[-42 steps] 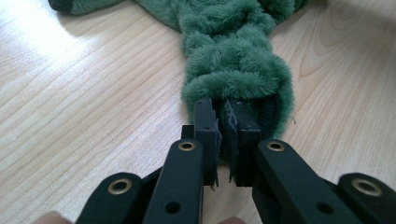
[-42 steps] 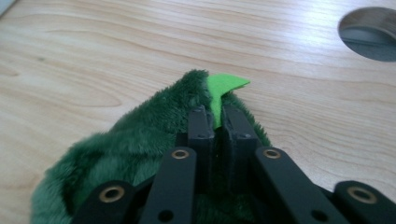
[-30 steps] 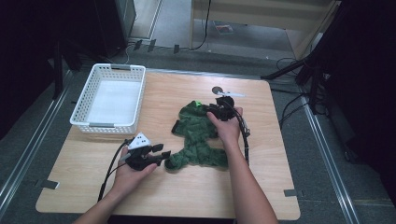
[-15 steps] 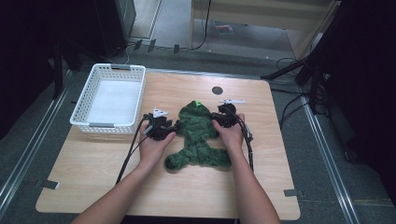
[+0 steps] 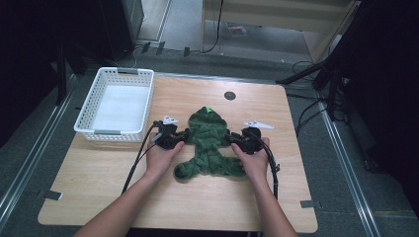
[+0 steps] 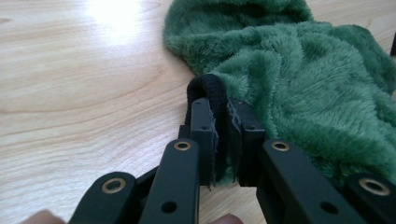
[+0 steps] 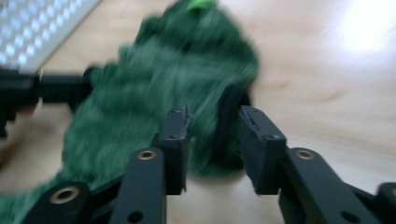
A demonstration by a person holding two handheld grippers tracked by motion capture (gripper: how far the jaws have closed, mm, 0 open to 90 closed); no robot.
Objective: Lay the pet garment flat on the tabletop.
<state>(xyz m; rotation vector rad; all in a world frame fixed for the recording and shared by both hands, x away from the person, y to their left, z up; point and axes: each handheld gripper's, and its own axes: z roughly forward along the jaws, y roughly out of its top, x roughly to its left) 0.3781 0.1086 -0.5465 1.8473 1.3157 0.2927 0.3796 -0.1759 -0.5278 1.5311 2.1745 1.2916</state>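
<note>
Green fleece garment [image 5: 210, 140] lies flat mid-table between both grippers. Left gripper [image 5: 179, 137], jaws just closing, clamps the black left cuff [image 6: 208, 91]. Right gripper [image 5: 236, 138], jaws just opening, straddles the right cuff [image 7: 229, 121] unclamped. White basket [image 5: 116, 132] sits far left.

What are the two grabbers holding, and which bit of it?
The left gripper pinches the black cuff of the green fuzzy garment. The right gripper straddles the other cuff, jaws not yet closed.

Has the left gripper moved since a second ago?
Yes. The left gripper has moved up the table from near the front edge, and now sits level with the white basket's front rim, its jaws closing on the green fleece garment's black cuff.
</note>
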